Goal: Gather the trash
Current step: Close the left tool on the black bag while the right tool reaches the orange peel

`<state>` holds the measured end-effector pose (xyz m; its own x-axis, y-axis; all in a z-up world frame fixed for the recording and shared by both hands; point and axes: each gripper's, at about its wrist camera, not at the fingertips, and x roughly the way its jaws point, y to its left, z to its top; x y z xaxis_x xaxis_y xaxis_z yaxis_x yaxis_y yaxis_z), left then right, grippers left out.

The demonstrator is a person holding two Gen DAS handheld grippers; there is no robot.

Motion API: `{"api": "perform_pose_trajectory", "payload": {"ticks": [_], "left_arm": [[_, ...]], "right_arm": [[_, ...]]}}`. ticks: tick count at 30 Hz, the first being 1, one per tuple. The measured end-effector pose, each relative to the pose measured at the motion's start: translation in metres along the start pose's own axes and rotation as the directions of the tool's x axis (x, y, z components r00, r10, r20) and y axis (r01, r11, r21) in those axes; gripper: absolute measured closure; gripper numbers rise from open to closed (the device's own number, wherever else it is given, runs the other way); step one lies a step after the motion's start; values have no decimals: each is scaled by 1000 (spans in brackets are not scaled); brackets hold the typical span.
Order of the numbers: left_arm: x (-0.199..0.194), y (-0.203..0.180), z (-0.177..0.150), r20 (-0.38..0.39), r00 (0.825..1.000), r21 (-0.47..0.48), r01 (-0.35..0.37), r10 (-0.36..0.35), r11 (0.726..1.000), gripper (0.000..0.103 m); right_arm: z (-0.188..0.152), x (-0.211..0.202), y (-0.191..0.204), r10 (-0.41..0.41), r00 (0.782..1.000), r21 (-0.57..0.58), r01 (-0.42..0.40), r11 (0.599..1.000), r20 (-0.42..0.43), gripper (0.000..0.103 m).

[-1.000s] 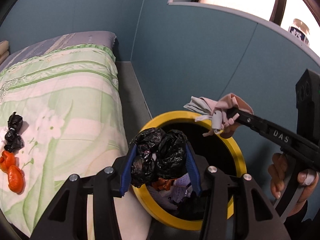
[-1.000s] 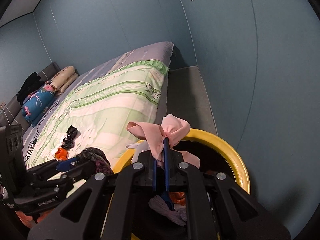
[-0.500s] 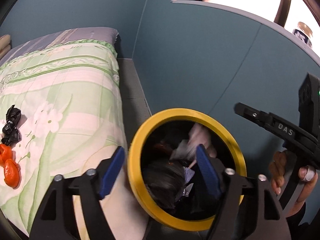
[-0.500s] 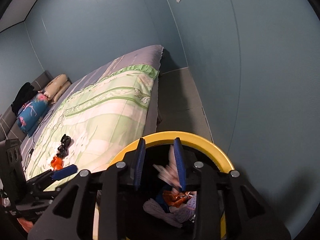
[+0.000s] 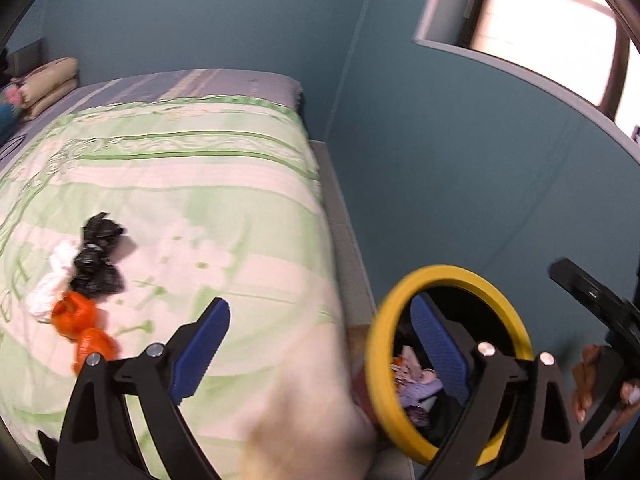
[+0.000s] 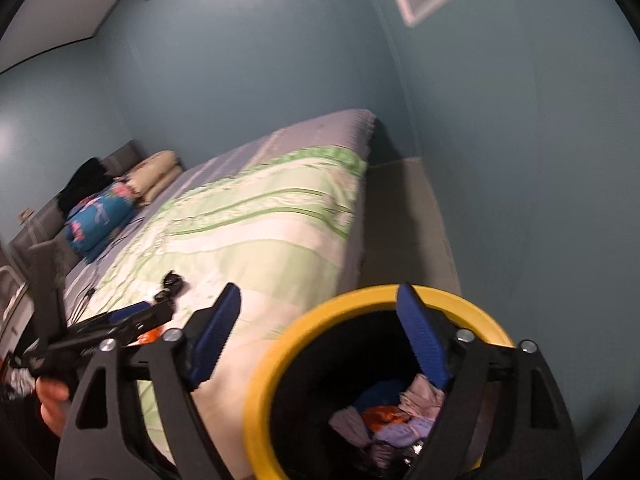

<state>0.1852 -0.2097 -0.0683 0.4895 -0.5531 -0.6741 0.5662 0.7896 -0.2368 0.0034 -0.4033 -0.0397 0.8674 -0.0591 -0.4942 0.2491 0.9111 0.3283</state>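
Note:
A yellow-rimmed black bin [image 5: 516, 312] stands on the floor beside the bed and holds pink, purple and orange trash [image 6: 400, 420]; its rim shows in the right wrist view [image 6: 280, 356]. On the green bedspread lie black bags [image 5: 98, 260], a white wad [image 5: 52, 284] and orange bags [image 5: 82, 326]. My left gripper [image 5: 320, 344] is open and empty, straddling the bed's edge and the bin rim. My right gripper [image 6: 320, 332] is open and empty above the bin's near rim. The black bags also show in the right wrist view [image 6: 170, 286].
The bed [image 5: 180, 168] fills the left, with pillows [image 6: 156, 176] and a blue cushion [image 6: 98, 220] at its head. A blue wall [image 5: 460, 160] stands close behind the bin. A narrow grey floor strip [image 6: 404, 224] runs between bed and wall.
Both grippers opened and dropped their loads, the black bags and the pink cloth, into the bin. Both have since swung left toward the bed.

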Motion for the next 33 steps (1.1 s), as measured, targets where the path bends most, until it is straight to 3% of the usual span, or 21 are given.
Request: {"api": "perform_pose_trajectory", "payload": {"ticks": [8, 12, 18, 22, 29, 33], "left_arm": [[-18, 78, 14, 41, 991, -81, -127, 131, 989, 8], [-25, 126, 18, 50, 975, -132, -209, 217, 969, 8], [-30, 194, 22, 48, 961, -183, -260, 273, 948, 8], [-18, 221, 28, 22, 967, -185, -246, 255, 951, 8], [30, 240, 43, -54, 972, -163, -237, 231, 958, 8], [55, 246, 52, -91, 972, -143, -230, 218, 963, 8]], "right_arm": [[-1, 37, 73, 114, 992, -127, -120, 985, -58, 14], [-12, 69, 115, 166, 979, -191, -188, 963, -122, 14], [-41, 117, 173, 228, 950, -242, -278, 930, -215, 14], [-64, 148, 203, 229, 934, -263, -302, 916, -273, 14], [-95, 186, 240, 214, 928, -280, -302, 911, -305, 14], [-111, 205, 255, 214, 911, -265, -316, 911, -352, 14]]}}
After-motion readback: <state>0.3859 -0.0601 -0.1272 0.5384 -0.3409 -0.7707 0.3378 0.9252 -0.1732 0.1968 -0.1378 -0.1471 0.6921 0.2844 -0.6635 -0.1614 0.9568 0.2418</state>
